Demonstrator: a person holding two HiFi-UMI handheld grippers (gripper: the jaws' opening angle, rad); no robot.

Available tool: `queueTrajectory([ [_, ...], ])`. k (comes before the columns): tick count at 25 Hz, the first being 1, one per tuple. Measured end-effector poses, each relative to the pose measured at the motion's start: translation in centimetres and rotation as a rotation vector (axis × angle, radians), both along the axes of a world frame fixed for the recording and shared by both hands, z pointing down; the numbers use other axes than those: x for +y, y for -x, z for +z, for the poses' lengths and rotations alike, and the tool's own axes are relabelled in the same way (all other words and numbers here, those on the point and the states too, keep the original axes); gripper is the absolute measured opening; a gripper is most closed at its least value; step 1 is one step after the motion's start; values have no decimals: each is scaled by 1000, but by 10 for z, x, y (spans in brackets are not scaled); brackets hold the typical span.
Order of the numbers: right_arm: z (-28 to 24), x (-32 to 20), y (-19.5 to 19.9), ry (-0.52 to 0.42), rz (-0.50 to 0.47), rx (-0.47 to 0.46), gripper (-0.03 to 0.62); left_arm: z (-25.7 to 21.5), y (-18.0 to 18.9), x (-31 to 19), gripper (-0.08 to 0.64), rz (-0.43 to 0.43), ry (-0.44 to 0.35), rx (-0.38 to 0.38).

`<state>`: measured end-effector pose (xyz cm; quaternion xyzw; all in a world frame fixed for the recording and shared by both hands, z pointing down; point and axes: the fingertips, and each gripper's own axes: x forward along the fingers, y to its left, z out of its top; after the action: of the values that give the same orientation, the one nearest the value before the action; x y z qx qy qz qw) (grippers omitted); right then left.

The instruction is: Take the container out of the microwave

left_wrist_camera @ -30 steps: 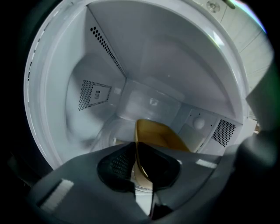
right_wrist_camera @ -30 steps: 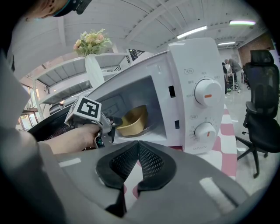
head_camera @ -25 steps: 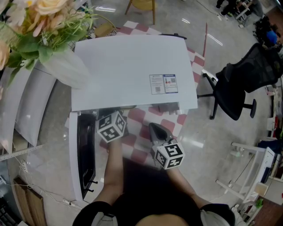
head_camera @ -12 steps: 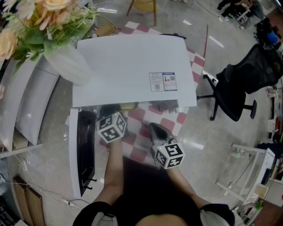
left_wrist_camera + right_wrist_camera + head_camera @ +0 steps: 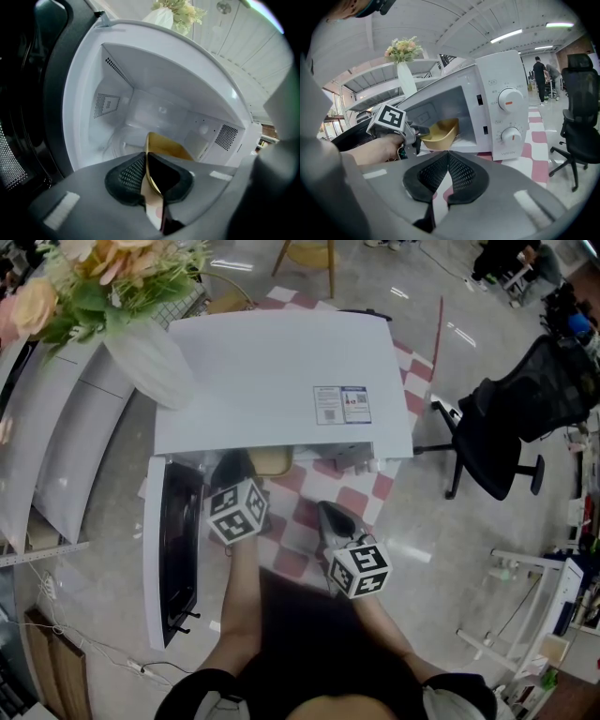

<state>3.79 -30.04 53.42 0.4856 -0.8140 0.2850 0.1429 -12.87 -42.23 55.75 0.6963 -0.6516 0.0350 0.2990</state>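
The yellow container (image 5: 166,146) is pinched by its rim in the clenched left claw (image 5: 146,158), at the mouth of the microwave (image 5: 154,70), mid-frame. The right claw (image 5: 448,161) is closed on nothing. Withdrawal is judged under way; a level pull clear of the door (image 5: 178,559) is called for next.

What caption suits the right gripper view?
Left gripper holds the yellow container by its rim at the mouth of the open microwave; right gripper shut.

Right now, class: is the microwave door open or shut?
Open. The door stands swung out from the microwave, and the left gripper view looks straight into its white cavity.
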Motion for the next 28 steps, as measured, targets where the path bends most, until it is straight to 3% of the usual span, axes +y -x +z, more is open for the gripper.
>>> queueTrajectory([
  [28, -8, 27, -10, -35, -23, -44, 0, -21, 2, 57, 20, -27, -41, 6],
])
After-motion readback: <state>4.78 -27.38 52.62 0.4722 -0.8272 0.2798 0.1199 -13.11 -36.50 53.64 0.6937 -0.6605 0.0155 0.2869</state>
